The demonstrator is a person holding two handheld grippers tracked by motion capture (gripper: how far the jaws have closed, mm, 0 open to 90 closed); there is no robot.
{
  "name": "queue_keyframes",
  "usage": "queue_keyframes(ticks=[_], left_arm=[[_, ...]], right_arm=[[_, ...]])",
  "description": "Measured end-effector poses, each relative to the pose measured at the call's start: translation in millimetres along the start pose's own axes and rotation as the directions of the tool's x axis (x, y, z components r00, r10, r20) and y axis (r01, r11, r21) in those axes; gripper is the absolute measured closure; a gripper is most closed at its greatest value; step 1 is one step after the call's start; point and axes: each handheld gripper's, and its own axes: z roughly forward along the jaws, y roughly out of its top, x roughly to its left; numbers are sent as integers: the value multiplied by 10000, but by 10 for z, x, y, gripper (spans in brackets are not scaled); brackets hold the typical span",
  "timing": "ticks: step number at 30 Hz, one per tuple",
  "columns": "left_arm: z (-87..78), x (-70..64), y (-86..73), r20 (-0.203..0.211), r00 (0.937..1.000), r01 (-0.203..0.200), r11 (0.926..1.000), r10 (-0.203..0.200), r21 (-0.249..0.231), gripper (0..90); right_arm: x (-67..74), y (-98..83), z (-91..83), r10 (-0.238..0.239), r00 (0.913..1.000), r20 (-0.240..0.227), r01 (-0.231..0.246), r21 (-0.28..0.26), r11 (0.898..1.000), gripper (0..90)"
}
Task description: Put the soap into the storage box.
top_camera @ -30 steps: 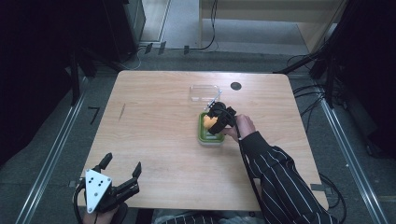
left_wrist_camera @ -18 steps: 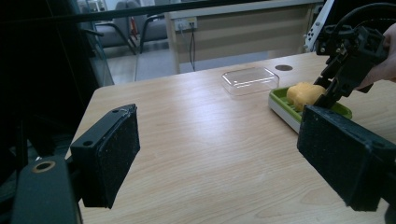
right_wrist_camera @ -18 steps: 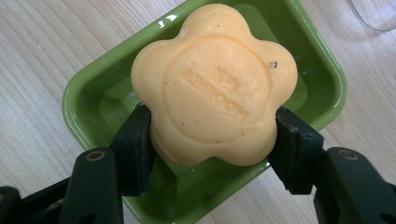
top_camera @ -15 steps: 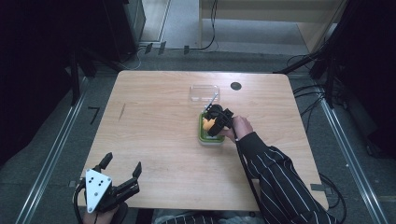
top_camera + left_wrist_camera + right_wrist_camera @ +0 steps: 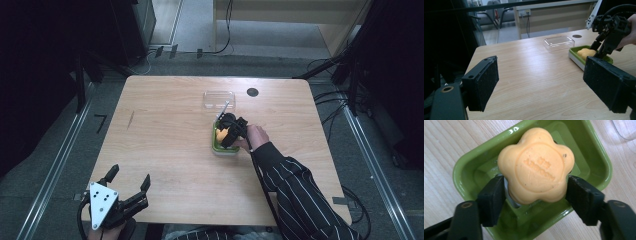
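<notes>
An orange flower-shaped soap [image 5: 536,165] sits between the jaws of my right gripper [image 5: 535,186], which is shut on its two sides. The soap hangs just inside a green soap dish [image 5: 466,170]. In the high view the right gripper [image 5: 229,131] and soap [image 5: 221,133] are over the dish [image 5: 218,148], a little right of the table's middle. My left gripper [image 5: 130,175] stands open with nothing in it at the table's near left edge. In the left gripper view the left gripper [image 5: 544,82] faces the dish [image 5: 574,51], the soap [image 5: 586,52] and the right gripper [image 5: 601,47].
A clear plastic lid [image 5: 219,99] lies on the table just beyond the dish, and I see that lid [image 5: 557,42] from the left too. A round black cable hole [image 5: 252,92] sits at the far right. A striped sleeve reaches in from the bottom right.
The right gripper with the soap has shifted slightly toward the near side and down over the dish. The left gripper has not moved.
</notes>
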Motion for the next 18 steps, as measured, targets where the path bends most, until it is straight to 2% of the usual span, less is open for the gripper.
queue_keyframes(ticks=[8,11,15,18], left_arm=[[1,2,0,3,10000,45,10000,-45,-19,137],[5,4,1,38,10000,45,10000,-45,-26,137],[12,4,2,44,10000,67,10000,-67,-22,137],[18,4,4,69,10000,53,10000,-53,-1,137]], right_arm=[[-3,-18,-91,180,9998,-114,-182,-136,9997,175],[2,-31,-132,170,9998,-48,-171,-226,9996,150],[1,-79,-216,210,9994,-261,-216,-202,9996,129],[-17,-130,-278,224,9995,-220,-229,-268,9994,102]])
